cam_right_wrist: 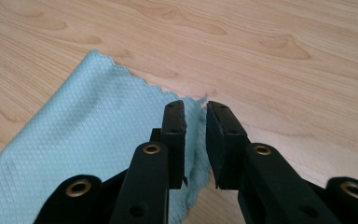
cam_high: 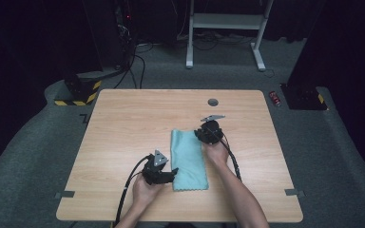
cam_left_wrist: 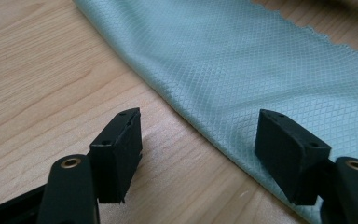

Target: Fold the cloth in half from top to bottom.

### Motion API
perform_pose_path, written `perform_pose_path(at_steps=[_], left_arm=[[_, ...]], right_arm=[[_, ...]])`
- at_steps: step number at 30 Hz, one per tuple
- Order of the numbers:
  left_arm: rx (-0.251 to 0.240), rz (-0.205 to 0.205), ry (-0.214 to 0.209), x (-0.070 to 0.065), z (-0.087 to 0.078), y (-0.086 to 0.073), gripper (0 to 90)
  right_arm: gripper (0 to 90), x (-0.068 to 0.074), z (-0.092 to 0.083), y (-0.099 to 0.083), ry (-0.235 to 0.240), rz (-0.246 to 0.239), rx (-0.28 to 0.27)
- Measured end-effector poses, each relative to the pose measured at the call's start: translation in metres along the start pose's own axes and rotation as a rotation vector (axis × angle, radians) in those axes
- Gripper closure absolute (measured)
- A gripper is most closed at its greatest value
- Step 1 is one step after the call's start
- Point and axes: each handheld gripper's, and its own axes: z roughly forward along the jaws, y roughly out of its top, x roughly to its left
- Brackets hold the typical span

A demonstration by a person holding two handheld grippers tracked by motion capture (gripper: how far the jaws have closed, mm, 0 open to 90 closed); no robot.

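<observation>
Teal cloth (cam_high: 188,159), folded into long strip with zigzag-cut ends, lies flat mid-table; its near end is cut off in right gripper view. Right gripper (cam_right_wrist: 196,140) sits at cloth's far right corner, jaws nearly together with thin strip of fabric edge between them; firm pinch hard to confirm. Left gripper (cam_left_wrist: 198,156), jaws wide apart, straddles cloth's left folded edge. Wooden table (cam_high: 123,123) stands on grey carpet; dark room, white frame (cam_high: 225,23) behind.
</observation>
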Motion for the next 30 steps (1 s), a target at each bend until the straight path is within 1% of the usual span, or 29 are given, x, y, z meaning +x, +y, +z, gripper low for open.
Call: perform_pose_path(at_steps=[1, 3, 4, 5, 6, 8, 12, 15, 16, 17, 18, 19, 20, 21, 22, 23, 24, 25, 27, 29, 30], left_arm=[[0.000, 0.000, 0.000, 0.000, 0.000, 0.000, 32.0], [0.000, 0.000, 0.000, 0.000, 0.000, 0.000, 32.0], [0.000, 0.000, 0.000, 0.000, 0.000, 0.000, 32.0], [-0.002, -0.004, -0.001, 0.000, 0.000, 0.000, 32.0], [-0.002, -0.003, -0.001, 0.000, 0.000, 0.000, 32.0], [-0.001, -0.002, 0.000, 0.000, 0.000, 0.000, 32.0], [-0.002, -0.002, -0.001, 0.000, 0.000, 0.000, 31.9], [-0.002, -0.004, -0.002, 0.000, 0.000, 0.000, 31.9], [0.000, -0.003, -0.002, 0.000, 0.000, 0.000, 31.9], [-0.001, -0.002, -0.003, 0.000, 0.000, 0.000, 31.9], [-0.001, -0.002, -0.002, 0.000, -0.001, 0.000, 32.0], [-0.005, -0.004, 0.001, 0.000, -0.001, -0.001, 32.1], [-0.006, -0.012, -0.004, -0.001, -0.002, -0.002, 32.7], [-0.006, -0.012, -0.004, -0.001, -0.002, -0.002, 32.9], [-0.005, -0.006, -0.004, -0.001, -0.004, -0.003, 32.9], [-0.007, -0.011, -0.011, -0.003, -0.005, -0.004, 33.0], [0.001, -0.001, -0.018, -0.005, -0.007, -0.006, 33.1], [0.004, 0.008, -0.015, -0.007, -0.008, -0.006, 33.0], [0.014, 0.021, -0.020, -0.010, -0.011, -0.007, 33.1], [0.019, 0.023, -0.020, -0.012, -0.012, -0.008, 33.2], [0.019, 0.026, -0.017, -0.012, -0.013, -0.008, 33.2]], right_arm=[[79.2, 0.001, 0.001, 0.001, -0.002, -0.003, -0.005], [84.1, 0.002, 0.004, 0.001, -0.001, 0.002, 0.001], [87.7, 0.000, 0.008, -0.001, -0.007, 0.003, 0.027], [87.7, 0.000, 0.008, -0.001, -0.007, 0.003, 0.027], [89.7, -0.003, 0.010, -0.003, -0.010, 0.009, 0.039], [90.0, -0.005, 0.009, -0.003, -0.018, 0.013, 0.035], [90.0, -0.006, 0.008, -0.002, -0.036, 0.002, 0.025], [89.4, -0.009, 0.012, -0.004, -0.031, 0.003, 0.050], [86.6, -0.009, 0.012, -0.005, -0.030, 0.002, 0.045], [82.6, -0.009, 0.011, -0.005, -0.041, 0.012, 0.045], [80.7, -0.009, 0.009, -0.004, -0.045, 0.012, 0.039], [79.6, -0.009, 0.005, -0.003, -0.047, 0.015, 0.029], [78.6, -0.008, -0.005, -0.003, -0.033, 0.019, 0.009], [78.6, -0.008, -0.005, -0.003, -0.033, 0.019, 0.009], [78.5, -0.006, -0.009, -0.004, -0.028, 0.010, 0.003], [78.2, -0.003, -0.016, -0.007, -0.018, -0.010, -0.011], [77.8, -0.001, -0.020, -0.009, -0.006, -0.028, -0.015], [77.0, 0.005, -0.028, -0.017, 0.015, -0.055, -0.008], [75.7, 0.012, -0.037, -0.029, 0.032, -0.086, -0.010], [73.5, 0.018, -0.045, -0.044, 0.050, -0.108, -0.008], [72.0, 0.020, -0.050, -0.054, 0.056, -0.107, -0.010]])
